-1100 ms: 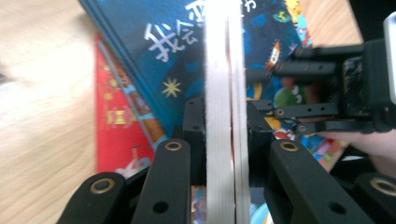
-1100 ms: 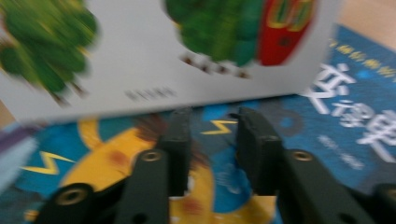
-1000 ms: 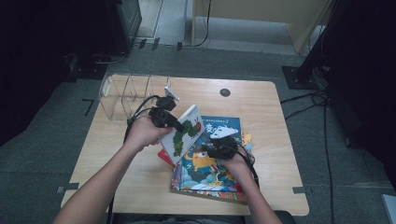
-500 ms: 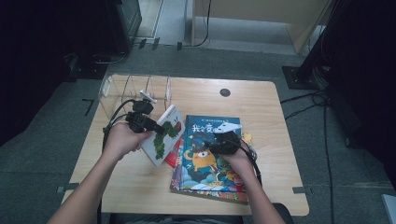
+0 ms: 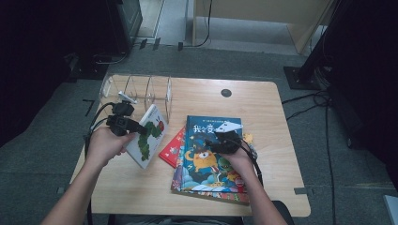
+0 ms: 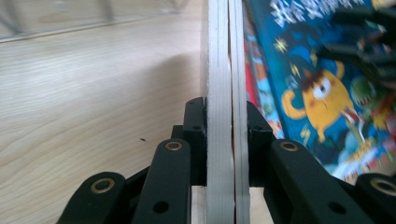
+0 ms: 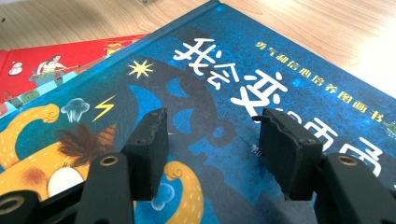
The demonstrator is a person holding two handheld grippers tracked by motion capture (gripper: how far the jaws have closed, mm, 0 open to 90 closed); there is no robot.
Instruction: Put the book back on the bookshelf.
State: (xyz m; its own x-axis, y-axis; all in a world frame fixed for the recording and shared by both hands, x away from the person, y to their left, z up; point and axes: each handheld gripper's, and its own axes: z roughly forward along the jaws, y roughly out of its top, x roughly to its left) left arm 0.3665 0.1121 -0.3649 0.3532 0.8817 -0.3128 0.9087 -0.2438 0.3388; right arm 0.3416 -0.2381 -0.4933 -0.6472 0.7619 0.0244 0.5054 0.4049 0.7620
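While the left gripper (image 5: 136,127) clamps the white caterpillar picture book (image 5: 149,136) upright by its edge, short of the clear acrylic rack (image 5: 141,91) ahead, the right gripper (image 7: 212,154) hovers wide open over the blue monster book (image 7: 280,84). Next: slot it between dividers.

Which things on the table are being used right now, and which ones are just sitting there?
In use:
- white caterpillar book, clamped edge-on in the left gripper
- clear book rack, just beyond that book
- blue monster book, under the open right gripper

Just lying about:
- red book, partly under the blue one
- black round cap in the table
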